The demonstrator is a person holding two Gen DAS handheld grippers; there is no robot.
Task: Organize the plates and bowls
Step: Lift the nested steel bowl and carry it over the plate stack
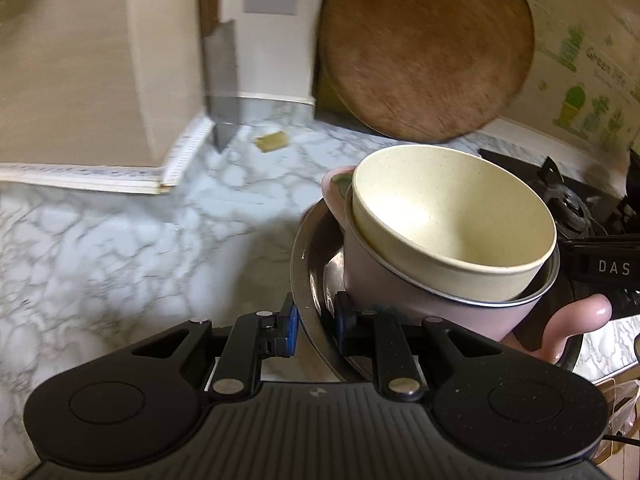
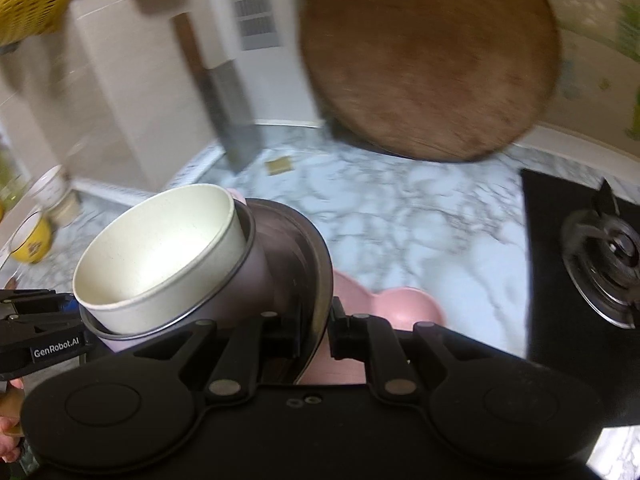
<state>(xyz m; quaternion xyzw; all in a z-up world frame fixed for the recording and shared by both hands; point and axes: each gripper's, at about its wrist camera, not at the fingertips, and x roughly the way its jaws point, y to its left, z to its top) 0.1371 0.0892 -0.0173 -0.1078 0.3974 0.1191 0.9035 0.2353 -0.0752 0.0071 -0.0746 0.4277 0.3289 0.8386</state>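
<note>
A cream bowl (image 1: pixel 452 216) (image 2: pixel 160 248) is nested in a steel-lined pink bowl (image 1: pixel 380 280) (image 2: pixel 248 280). That bowl rests tilted on a dark metal plate (image 1: pixel 308 264) (image 2: pixel 304 248), which is held above the marble counter. My left gripper (image 1: pixel 314 320) is shut on the plate's near rim, its blue pads (image 1: pixel 293 328) on either side of the edge. My right gripper (image 2: pixel 316 328) is shut on the opposite rim. A pink lobed dish (image 2: pixel 400 304) (image 1: pixel 592 312) shows under the plate. Each gripper also appears at the edge of the other's view.
A round wooden board (image 1: pixel 428 48) (image 2: pixel 428 60) leans on the back wall beside a hanging cleaver (image 1: pixel 222 80) (image 2: pixel 232 120). A black gas stove (image 2: pixel 600 264) (image 1: pixel 560 192) lies to the right. Yellow cups (image 2: pixel 32 240) stand at the left of the marble counter (image 1: pixel 120 260).
</note>
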